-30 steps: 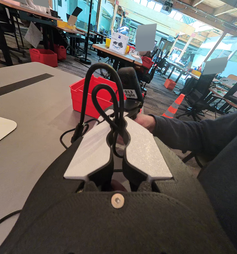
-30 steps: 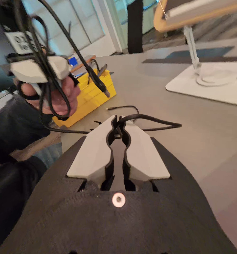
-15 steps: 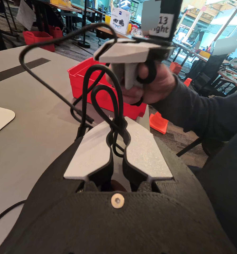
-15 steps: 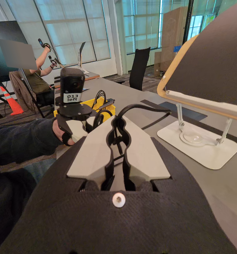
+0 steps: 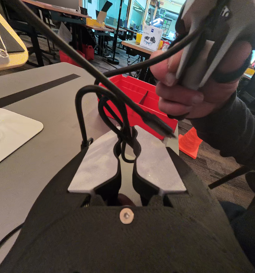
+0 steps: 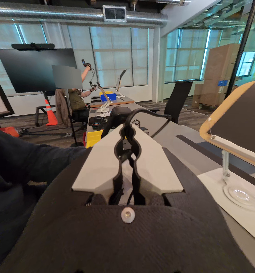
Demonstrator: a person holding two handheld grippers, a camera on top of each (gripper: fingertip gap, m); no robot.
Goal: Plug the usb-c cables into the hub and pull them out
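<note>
USB-C cable [image 5: 94, 72]: black, held aloft above the table [image 5: 35, 133], plug [image 5: 157, 125] dangling over the red bin [image 5: 138, 94]; its looped bundle [image 5: 109, 112] was clamped in the closed left gripper [image 5: 127, 140], another stretch in the closed right gripper [image 6: 127, 133]. No hub was seen. Untangling before plugging was judged advisable. Since half a second earlier, the plug had been swung up off the table.

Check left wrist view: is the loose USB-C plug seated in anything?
No, the USB-C plug hangs free in the air in front of the red bin.
</note>
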